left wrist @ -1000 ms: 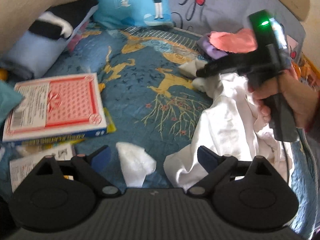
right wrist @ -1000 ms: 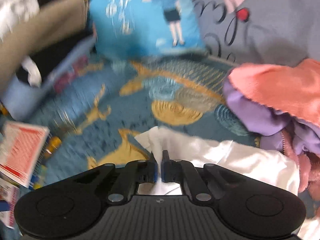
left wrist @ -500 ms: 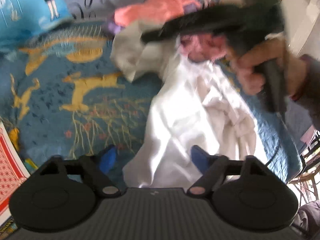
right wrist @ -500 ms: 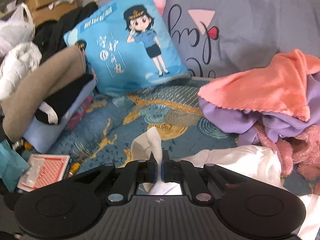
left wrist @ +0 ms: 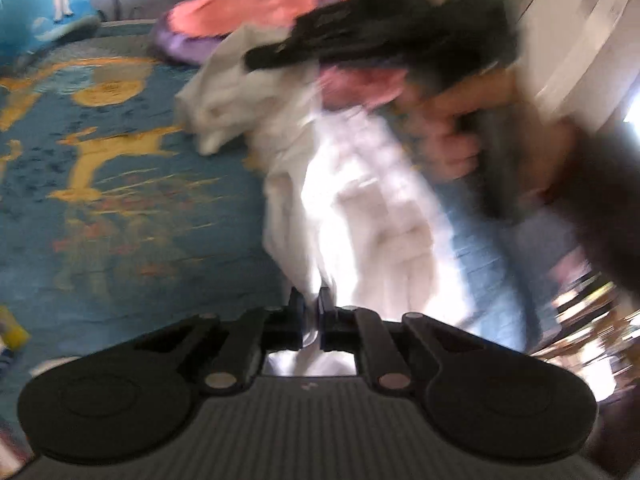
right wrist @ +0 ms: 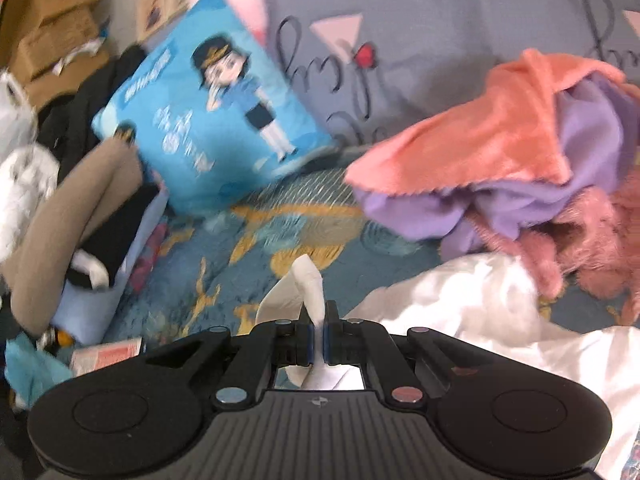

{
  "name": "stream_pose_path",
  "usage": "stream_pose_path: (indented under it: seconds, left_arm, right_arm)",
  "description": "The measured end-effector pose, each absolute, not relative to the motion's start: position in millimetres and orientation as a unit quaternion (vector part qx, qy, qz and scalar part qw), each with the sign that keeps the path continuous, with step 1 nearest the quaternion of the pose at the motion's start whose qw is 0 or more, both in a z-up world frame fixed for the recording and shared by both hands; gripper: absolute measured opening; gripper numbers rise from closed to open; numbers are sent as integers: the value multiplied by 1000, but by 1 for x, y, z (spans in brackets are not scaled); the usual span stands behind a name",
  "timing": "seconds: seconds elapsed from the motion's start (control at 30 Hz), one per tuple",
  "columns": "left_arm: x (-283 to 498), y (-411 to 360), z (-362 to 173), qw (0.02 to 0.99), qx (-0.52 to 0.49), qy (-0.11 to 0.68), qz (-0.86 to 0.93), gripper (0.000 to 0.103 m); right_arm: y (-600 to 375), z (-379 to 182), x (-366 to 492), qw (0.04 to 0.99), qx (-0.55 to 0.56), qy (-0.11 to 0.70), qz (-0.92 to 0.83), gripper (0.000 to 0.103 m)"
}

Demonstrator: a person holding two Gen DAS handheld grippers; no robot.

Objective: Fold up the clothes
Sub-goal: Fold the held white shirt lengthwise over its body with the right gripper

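Observation:
A crumpled white garment (left wrist: 360, 208) lies stretched over the blue patterned bedspread (left wrist: 120, 200). My left gripper (left wrist: 311, 312) is shut on the garment's near edge. In the left wrist view my right gripper (left wrist: 256, 58), blurred and held by a hand (left wrist: 452, 148), lifts the far end of the cloth off the bed. The right wrist view shows that gripper (right wrist: 317, 330) shut on a folded white corner (right wrist: 308, 284), with the rest of the white garment (right wrist: 480, 304) spreading to the lower right.
A pile of orange, purple and pink fleece (right wrist: 540, 160) lies at the right. A blue cartoon cushion (right wrist: 216, 116) leans on a grey pillow (right wrist: 420, 20). Beige and dark clothes (right wrist: 72, 208) are heaped at the left, with cardboard boxes (right wrist: 52, 28) behind.
My left gripper went from open to shut on the white garment's near edge. The right gripper has lifted its corner higher. Both views have shifted.

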State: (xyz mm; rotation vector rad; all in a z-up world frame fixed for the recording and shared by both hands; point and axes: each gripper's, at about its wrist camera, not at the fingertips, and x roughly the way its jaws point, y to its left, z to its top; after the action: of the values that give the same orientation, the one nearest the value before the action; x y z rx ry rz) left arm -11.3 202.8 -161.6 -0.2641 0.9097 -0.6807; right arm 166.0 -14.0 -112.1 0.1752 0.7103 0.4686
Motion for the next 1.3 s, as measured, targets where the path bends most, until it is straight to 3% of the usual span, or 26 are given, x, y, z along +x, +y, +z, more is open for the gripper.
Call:
stream_pose_path:
  seconds: [0.07,0.2,0.33,0.4,0.47,0.53,0.6,0.77,0.87,1.0,1.03,1.07,1.1,1.13,1.3]
  left_arm:
    - [-14,196,-147,832,-138,412,-344,7]
    - [-19,166,-126,828,-120,396,-379,7]
    - [-32,113,-135,808,-29,437,-395,7]
    - [-43,89,-147,795,28,463,-392,7]
    - [-51,78,-157,786,59,479,-386,7]
    - [-56,76,-163,781,70,490,-380,7]
    - [-59,77,-166,780,70,496,-375,7]
    - [-65,79,-168,782,64,500,-367,8]
    - [-70,80,-169,783,61,501,-363,9]
    - [-76,82,-171,785,56,502,-358,9]
    - [-78,83,-171,786,55,503,-357,9]
    - [-80,83,-172,786,54,503,-355,9]
    - [-81,83,-172,786,54,503,-354,9]
    - [-81,84,-172,787,55,502,-355,9]
    - [-79,89,-175,789,40,503,-352,10]
  right_arm:
    - [-35,-104,158,917,131,317,202,4]
    - [-119,-124,105,898,331,281,74,5]
    - [-176,-195,59,832,405,379,-23,9]
    - [-188,-209,41,825,407,391,-20,12]
    - [-193,-202,26,842,390,373,-5,17]
    - [-193,-185,18,867,355,349,1,29]
    - [-187,-166,16,896,303,325,-8,32]
    - [-155,-123,29,956,140,258,7,48]
    - [-109,-118,45,961,-14,262,85,59]
    - [-66,-142,71,938,-113,319,73,55]
    - [-61,-149,78,932,-114,336,75,50]
    - [-59,-155,86,925,-109,355,81,42]
    - [-61,-157,91,923,-97,365,79,18]
    - [-66,-157,93,923,-82,369,70,6]
    - [-131,-143,95,932,78,352,31,5]
